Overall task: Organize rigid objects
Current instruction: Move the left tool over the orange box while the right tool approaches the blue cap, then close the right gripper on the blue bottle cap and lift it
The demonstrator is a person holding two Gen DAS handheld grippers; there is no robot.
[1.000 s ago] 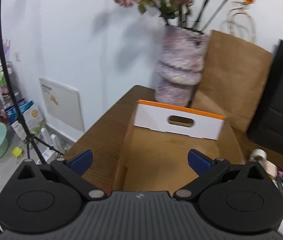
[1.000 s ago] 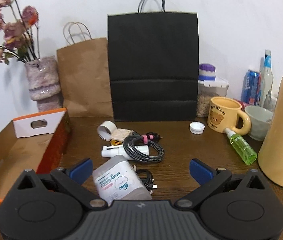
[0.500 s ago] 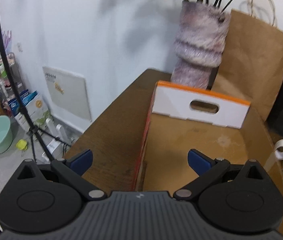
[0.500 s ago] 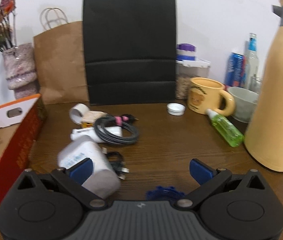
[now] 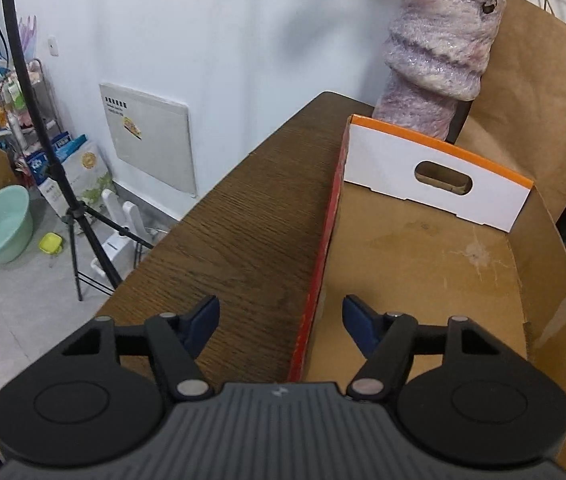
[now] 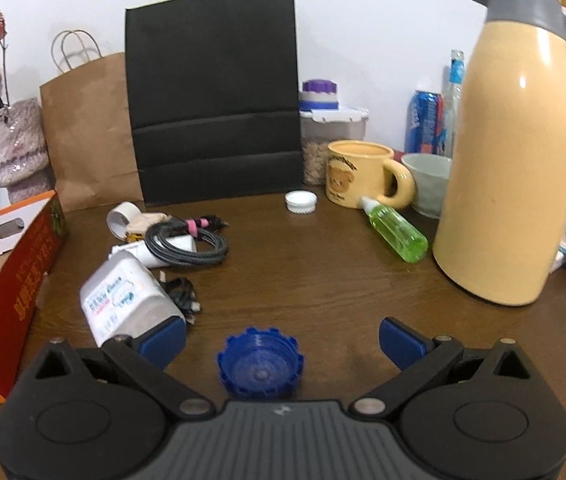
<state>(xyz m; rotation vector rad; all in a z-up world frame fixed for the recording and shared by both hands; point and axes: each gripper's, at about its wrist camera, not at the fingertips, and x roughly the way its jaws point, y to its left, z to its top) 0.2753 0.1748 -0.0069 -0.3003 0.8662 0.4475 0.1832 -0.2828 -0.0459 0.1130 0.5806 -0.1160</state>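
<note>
- The left hand-held gripper hangs over the near left wall of the cardboard box. Its jaws straddle that red wall edge, one blue pad over the bench, the other over the box floor. The jaws have just been closing in, but the pads don't press on the wall, so it's released, gripping nothing.
- The box sits at the left end of the bench, bare brown floor, with a white end flap with a handle slot on the far side.
- Behind the box there's a fuzzy purple vase and a brown paper bag.
- The right hand-held gripper is spread wide and released. A blue bottle cap lies on the bench between its pads, touching neither.
- Its left pad is right up against a white wipes pack; can't tell if they actually touch.
- Farther out: a coiled black cable, a tape roll, a white cap, a green spray bottle, a yellow bear mug and a big yellow thermos jug on the right.
- A black paper bag stands against the far wall.
</note>
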